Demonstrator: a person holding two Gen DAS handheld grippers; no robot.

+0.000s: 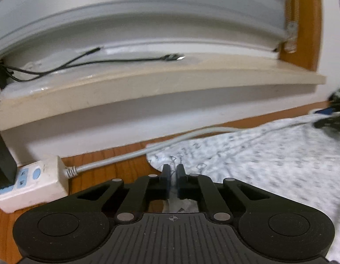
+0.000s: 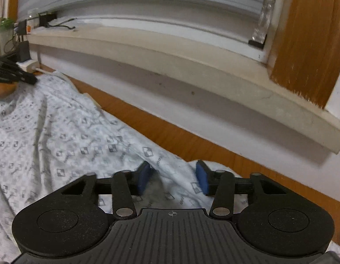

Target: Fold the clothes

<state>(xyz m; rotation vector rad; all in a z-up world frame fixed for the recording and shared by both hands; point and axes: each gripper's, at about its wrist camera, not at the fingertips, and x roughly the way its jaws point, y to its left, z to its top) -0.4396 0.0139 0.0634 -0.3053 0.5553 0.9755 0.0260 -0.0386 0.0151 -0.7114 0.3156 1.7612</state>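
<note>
Pinching patterned garment (image 1: 269,154): left gripper (image 1: 173,171); right gripper (image 2: 173,173) spread above.

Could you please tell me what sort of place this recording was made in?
Probably a room in a home: a patterned garment lies on a wooden surface under a windowsill, with a power strip and charging cables nearby.

The orange-brown wooden surface (image 2: 165,132) runs along the far white wall. On it lies a white garment with a small grey printed pattern (image 2: 66,129), spread wide. At the left far edge rests a white power strip with blue sockets (image 1: 31,184), its grey cable (image 1: 134,155) trailing right beside the cloth.
</note>
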